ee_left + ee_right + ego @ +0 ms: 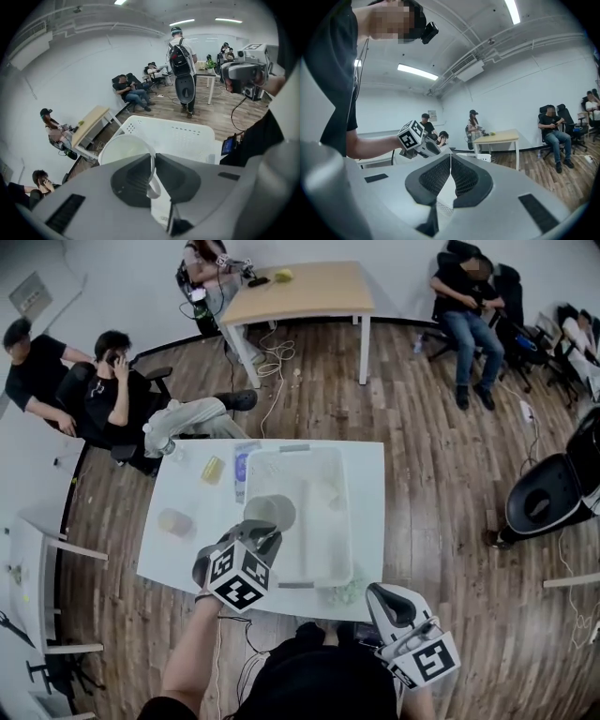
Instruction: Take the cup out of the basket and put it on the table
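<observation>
My left gripper (153,161) is pinching the near wall of the cup (123,149), its jaws nearly closed with only the thin rim between the pads. The cup, pale and translucent, is hanging from that grip with its mouth facing up and its long axis close to upright. In the head view it is sitting over the left half of the white plastic basket (343,521), at the centre of the frame; I cannot tell whether its base is clear of the basket.

My right gripper (450,165) is pointing out level at the lower right of the head view, off the near edge of the white table (369,474). Its jaws are pressing together on nothing.

The only print near me is the black-and-white square markers on both gripper cubes. A blue-and-white packet (244,469) is lying left of the basket, its lettering too small to read.
</observation>
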`<state>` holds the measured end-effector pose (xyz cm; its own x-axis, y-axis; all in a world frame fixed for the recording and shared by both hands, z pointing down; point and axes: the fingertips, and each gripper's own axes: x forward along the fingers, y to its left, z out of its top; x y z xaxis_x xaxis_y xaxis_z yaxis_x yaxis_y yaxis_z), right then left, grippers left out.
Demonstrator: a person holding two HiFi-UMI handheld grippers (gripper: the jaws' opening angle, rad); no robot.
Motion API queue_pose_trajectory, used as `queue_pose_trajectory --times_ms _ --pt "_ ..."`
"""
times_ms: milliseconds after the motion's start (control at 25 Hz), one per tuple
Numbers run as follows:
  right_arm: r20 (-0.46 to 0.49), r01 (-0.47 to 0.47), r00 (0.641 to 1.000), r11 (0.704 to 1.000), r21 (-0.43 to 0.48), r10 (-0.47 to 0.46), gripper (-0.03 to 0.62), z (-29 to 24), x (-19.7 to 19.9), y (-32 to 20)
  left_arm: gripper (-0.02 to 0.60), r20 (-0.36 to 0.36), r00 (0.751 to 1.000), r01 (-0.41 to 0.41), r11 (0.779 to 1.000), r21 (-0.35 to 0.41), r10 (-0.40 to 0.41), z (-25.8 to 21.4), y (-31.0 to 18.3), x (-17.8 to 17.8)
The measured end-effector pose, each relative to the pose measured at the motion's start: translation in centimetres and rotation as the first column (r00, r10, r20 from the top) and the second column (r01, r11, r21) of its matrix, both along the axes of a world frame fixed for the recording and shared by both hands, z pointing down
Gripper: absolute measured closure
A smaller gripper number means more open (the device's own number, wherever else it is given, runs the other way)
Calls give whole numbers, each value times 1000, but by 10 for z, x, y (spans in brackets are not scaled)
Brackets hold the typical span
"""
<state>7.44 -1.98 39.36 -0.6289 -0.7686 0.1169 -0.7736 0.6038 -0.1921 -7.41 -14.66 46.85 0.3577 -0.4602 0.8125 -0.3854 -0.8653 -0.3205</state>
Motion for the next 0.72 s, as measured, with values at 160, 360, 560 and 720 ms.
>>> queue_pose_trajectory --times_ms 160,360,560,720 --pt "-7 51 999 999 11 -50 568 -3 -30 0 545 18 997 77 997 21 -77 -4 7 -51" --pt "-17 119 993 993 22 -119 568 -9 -70 -4 545 33 977 208 978 16 -208 2 18 -125" --pt "-33 181 983 983 17 -181 568 -8 -106 -10 543 43 937 347 937 -26 -346 29 32 -198" --pt "-51 223 974 975 6 -223 568 -9 -132 -17 541 79 896 441 895 -70 -436 61 42 -251"
